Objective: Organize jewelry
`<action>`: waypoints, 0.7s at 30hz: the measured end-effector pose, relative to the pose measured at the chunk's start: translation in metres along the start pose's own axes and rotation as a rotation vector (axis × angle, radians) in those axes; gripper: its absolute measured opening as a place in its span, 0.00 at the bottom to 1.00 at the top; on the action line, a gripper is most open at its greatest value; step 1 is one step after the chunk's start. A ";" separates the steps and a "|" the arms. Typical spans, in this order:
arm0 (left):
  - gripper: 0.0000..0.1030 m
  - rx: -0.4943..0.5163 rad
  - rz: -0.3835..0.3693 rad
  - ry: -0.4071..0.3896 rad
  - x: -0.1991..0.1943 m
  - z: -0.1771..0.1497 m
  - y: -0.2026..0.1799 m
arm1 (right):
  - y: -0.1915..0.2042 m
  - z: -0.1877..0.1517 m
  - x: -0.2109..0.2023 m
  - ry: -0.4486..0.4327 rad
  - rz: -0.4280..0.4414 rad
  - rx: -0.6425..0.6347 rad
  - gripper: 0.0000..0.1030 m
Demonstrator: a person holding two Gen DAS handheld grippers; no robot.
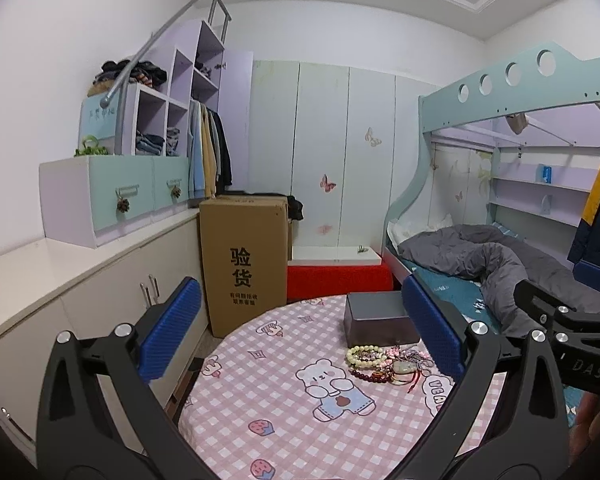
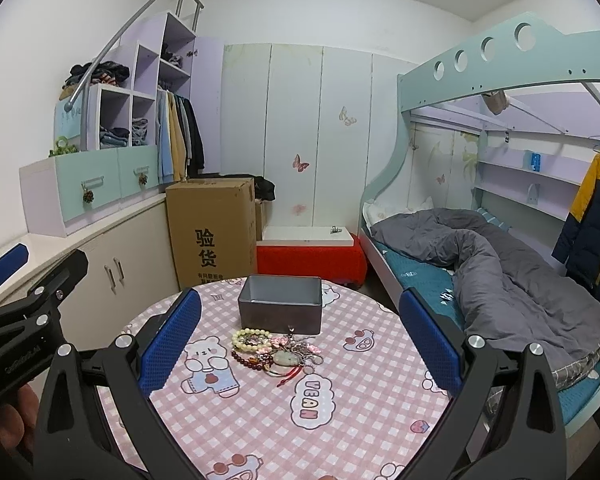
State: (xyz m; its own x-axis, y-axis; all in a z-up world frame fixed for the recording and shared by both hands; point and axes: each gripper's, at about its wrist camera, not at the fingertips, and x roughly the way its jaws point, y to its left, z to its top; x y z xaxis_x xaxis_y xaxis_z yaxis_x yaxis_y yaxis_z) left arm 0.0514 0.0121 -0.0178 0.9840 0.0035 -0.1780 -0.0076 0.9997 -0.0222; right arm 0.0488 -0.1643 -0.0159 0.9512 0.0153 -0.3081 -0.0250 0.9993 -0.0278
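Observation:
A pile of jewelry (image 2: 278,350) lies on a round table with a pink checked cloth (image 2: 340,400): a cream bead bracelet (image 2: 250,338), a dark red bead bracelet, a jade pendant and chains. Behind it stands an open grey metal box (image 2: 280,306), empty as far as I see. The pile (image 1: 388,362) and box (image 1: 380,320) also show in the left wrist view. My right gripper (image 2: 300,340) is open, held above the table with the pile between its blue fingers. My left gripper (image 1: 300,332) is open and empty, left of the pile.
A tall cardboard box (image 2: 214,230) and a red box with a white board (image 2: 310,258) stand beyond the table. Low cabinets (image 2: 112,268) run along the left. A bunk bed with a grey duvet (image 2: 500,264) is on the right.

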 end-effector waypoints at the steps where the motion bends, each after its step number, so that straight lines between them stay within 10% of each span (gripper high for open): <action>1: 0.95 0.000 0.000 0.010 0.005 -0.002 0.000 | -0.001 0.000 0.004 0.004 0.002 -0.001 0.93; 21: 0.95 0.130 -0.064 0.550 0.239 -0.103 -0.032 | -0.069 -0.079 0.142 0.342 -0.028 0.103 0.93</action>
State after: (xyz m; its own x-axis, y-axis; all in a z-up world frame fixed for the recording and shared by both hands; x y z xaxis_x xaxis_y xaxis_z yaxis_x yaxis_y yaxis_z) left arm 0.2690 -0.0218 -0.1609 0.7442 -0.0348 -0.6671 0.1047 0.9924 0.0651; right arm 0.1616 -0.2337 -0.1327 0.7927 -0.0070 -0.6096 0.0474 0.9976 0.0502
